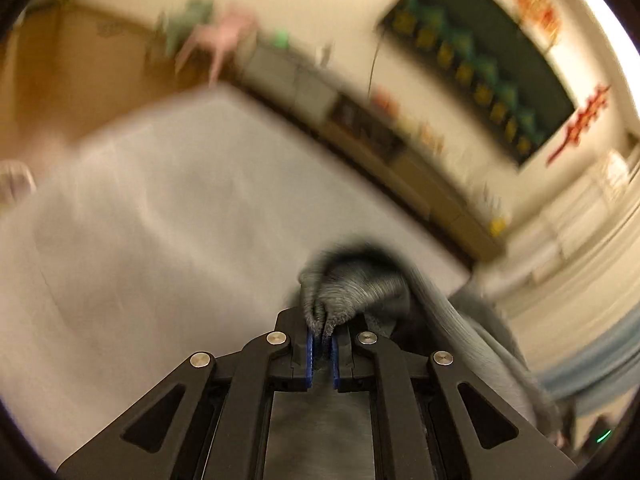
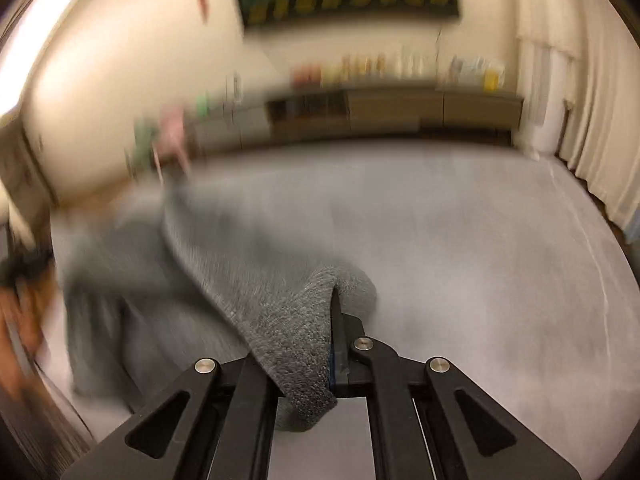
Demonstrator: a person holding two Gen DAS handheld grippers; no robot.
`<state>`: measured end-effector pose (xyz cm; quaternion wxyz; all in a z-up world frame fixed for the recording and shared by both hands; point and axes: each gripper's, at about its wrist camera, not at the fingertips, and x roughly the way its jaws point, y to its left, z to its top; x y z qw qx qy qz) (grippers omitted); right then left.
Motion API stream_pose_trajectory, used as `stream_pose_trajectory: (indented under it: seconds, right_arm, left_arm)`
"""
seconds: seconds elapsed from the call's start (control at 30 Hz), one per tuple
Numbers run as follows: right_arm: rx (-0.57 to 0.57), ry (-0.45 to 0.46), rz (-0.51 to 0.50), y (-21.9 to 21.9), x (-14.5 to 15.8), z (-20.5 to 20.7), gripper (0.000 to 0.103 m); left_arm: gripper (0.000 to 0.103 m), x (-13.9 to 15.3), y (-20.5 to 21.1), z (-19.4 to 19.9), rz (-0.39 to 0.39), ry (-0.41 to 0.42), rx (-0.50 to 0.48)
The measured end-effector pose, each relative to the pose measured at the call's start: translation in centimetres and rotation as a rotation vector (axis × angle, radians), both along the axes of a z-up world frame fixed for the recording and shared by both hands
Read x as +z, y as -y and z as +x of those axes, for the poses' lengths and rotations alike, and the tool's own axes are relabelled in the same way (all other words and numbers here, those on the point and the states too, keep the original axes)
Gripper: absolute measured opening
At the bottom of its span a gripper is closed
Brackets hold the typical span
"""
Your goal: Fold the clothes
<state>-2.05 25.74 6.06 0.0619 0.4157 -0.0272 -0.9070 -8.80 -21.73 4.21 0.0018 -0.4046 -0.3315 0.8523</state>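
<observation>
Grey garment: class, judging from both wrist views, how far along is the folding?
Done: both grippers have pinched the grey garment, left gripper and right gripper alike. In hand: it hangs stretched above the white surface. Left: no fold shows yet; laying and folding remain.

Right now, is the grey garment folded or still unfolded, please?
Unfolded: the grey garment hangs loosely between the left gripper and right gripper.

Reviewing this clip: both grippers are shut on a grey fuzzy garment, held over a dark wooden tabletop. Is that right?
Not quite. The surface under the grey fuzzy garment is not dark wood but a pale grey-white sheet, as the right wrist view shows. The rest holds: the left gripper and right gripper are both shut on the garment.
</observation>
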Motion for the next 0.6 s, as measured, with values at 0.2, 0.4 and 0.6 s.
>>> stream_pose_trajectory:
  seconds: [0.2, 0.4, 0.6]
  right_arm:
    - [0.018, 0.017, 0.053, 1.5, -0.4, 0.5, 0.028]
    - [0.164, -0.122, 0.189, 9.4, 4.6, -4.7, 0.079]
    - [0.403, 0.206, 0.368, 17.8, -3.0, -13.8, 0.080]
  left_arm:
    - [0.008, -1.4, -2.4, 1.5, 0.069, 0.024, -0.011]
    - [0.010, -2.0, -1.6, 1.4, 0.132, 0.043, 0.015]
    - [0.010, -1.4, -2.5, 0.1, 0.054, 0.027, -0.014]
